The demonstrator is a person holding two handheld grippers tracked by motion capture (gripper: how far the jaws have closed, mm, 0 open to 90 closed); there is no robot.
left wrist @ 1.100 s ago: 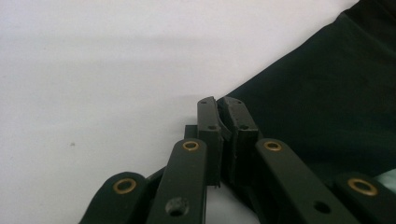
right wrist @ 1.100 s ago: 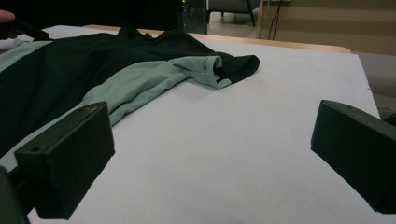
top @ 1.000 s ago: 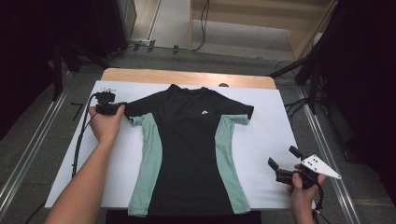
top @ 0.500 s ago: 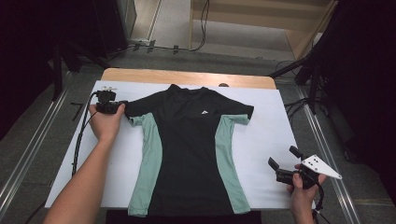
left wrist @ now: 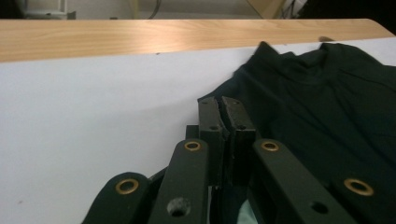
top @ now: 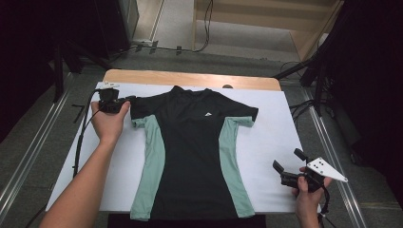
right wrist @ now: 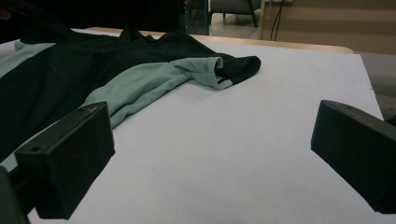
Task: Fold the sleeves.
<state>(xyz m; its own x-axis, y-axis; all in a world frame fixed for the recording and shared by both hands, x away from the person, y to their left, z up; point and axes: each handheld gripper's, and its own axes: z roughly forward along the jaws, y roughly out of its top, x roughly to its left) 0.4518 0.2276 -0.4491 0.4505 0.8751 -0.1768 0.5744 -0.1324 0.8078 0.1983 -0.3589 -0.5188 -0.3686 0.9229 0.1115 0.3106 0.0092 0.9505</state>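
Observation:
A black T-shirt [top: 190,142] with mint-green side panels lies flat, front up, on the white sheet [top: 271,137]. My left gripper [top: 128,100] is at the shirt's sleeve on the left side of the high view. Its jaws are closed tight, with the black sleeve edge [left wrist: 261,93] at their tips [left wrist: 226,100]. My right gripper [top: 288,159] hovers near the front right corner of the sheet, jaws wide apart with nothing between them [right wrist: 210,154]. The shirt's other sleeve [right wrist: 233,67] lies ahead of it, folded at the cuff.
The white sheet covers a wooden table whose bare edge [top: 190,78] runs along the far side. A black cable [top: 81,137] trails from the left gripper down the sheet's left side. Grey floor and metal rails [top: 28,156] flank the table.
My left hand has lifted a little, taking the sleeve edge up with it. The right hand and its gripper have stayed where they were.

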